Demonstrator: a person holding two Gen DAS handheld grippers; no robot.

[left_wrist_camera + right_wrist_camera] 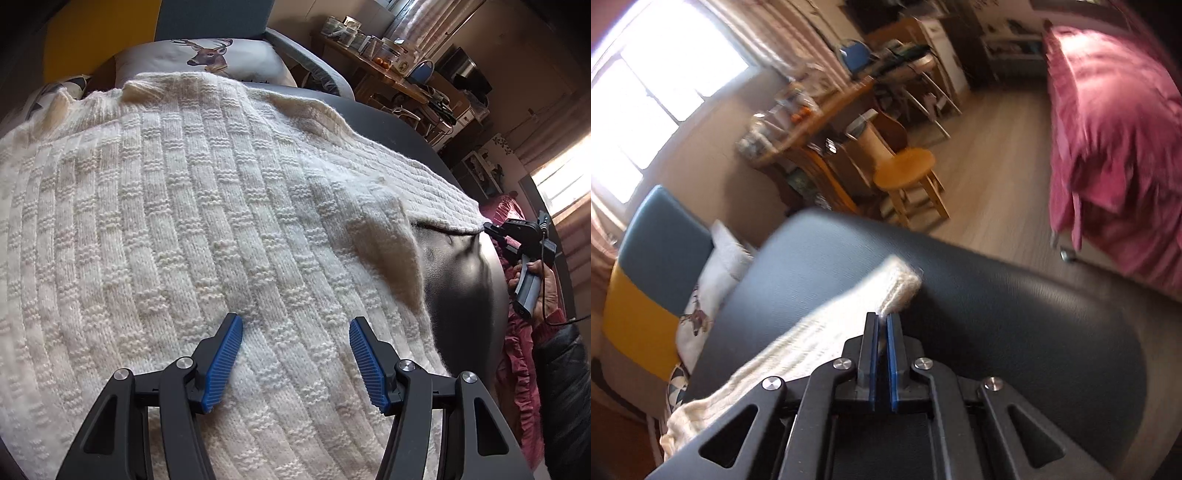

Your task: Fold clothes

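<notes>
Left wrist view is showing a cream knitted sweater [207, 206] that is lying spread over a dark leather table [465, 273] and filling most of the frame. No brand, label or readable writing is appearing on it. At the top centre a white pillow [207, 59] is carrying a printed deer head; some dark marks under the deer are too small to read.

At the bottom of the frame the left gripper [295, 356] is hanging just above the knit, pointing forward and a little down, with its blue pads [225, 362] standing wide apart and holding nothing. I cannot tell if the tips are touching the wool.

At the right edge the right gripper [493, 228] is reaching to the far corner of the sweater, and the right hand [543, 288] is wrapping around its grey handle, with a black sleeve below it.

Right wrist view is blurred. The right gripper [882, 317] is sitting in the lower middle of the frame, its jaws pressed nearly together and pinching a ribbed edge of the sweater [827, 325], which is running to the lower left. A wooden stool [905, 170] is standing in the centre and a pink cloth [1115, 147] is hanging at the upper right.
</notes>
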